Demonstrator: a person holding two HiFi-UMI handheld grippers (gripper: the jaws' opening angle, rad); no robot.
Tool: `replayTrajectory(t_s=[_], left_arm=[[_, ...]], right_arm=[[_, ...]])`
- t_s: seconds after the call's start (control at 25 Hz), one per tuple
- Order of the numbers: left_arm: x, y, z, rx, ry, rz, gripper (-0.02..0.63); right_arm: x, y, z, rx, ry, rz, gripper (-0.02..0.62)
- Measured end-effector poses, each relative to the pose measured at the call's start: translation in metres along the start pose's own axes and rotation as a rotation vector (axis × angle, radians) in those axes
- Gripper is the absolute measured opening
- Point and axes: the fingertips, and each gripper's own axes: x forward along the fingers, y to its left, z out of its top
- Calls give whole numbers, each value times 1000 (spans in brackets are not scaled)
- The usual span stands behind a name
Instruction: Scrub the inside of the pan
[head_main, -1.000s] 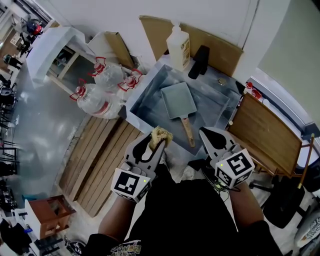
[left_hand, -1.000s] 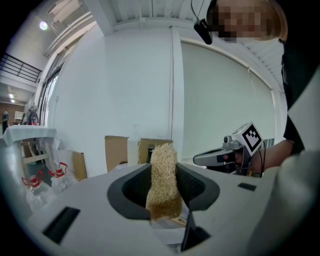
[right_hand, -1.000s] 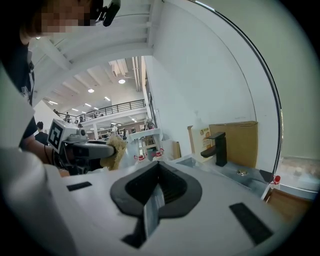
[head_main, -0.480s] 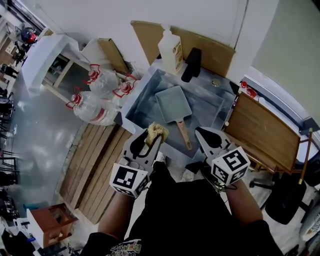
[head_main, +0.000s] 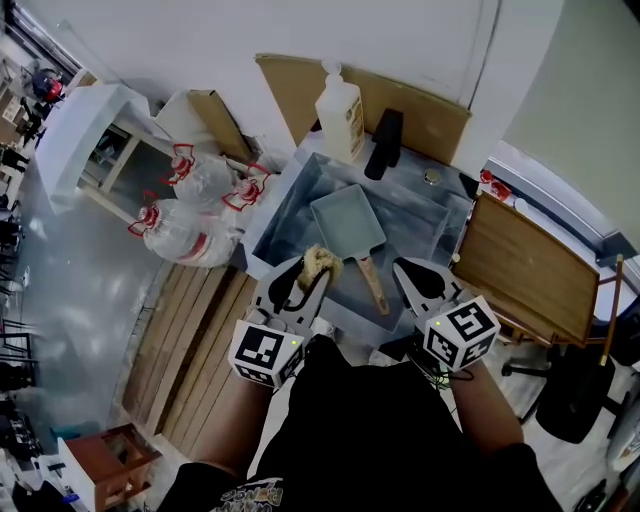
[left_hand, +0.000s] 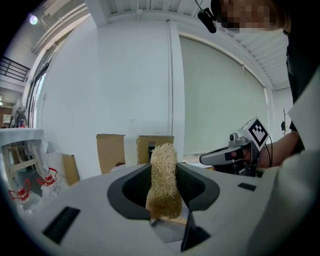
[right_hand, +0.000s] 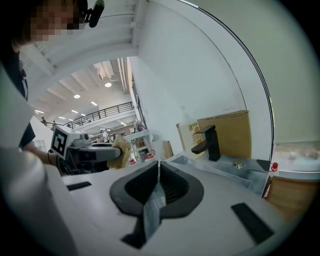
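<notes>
Pan (head_main: 348, 222) of grey metal, rectangular, wooden-handled, flat inside the grey steel sink (head_main: 285, 205) at twelve o'clock. At seven o'clock of the pan, left hand-held gripper (head_main: 312, 282) pinching a tan fibrous scrubbing pad (head_main: 320, 262). At five o'clock, right hand-held gripper (head_main: 412, 272) pressed together on nothing, apart from the pan.

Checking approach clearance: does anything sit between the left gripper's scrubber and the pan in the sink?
Nothing visible does. The scrubber clamped in the left gripper hovers at the near side of the sink; the pan lies empty just beyond.
</notes>
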Motion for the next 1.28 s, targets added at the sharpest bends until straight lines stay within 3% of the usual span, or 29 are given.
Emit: replayTrajectory(t_s=[0.76, 1.28], left_arm=[[71, 73, -35, -49, 121, -207, 147], [129, 95, -72, -78, 214, -344, 147]], right_arm=[[72, -31, -20, 124, 66, -185, 23], [115, -55, -79, 212, 261, -239, 135]])
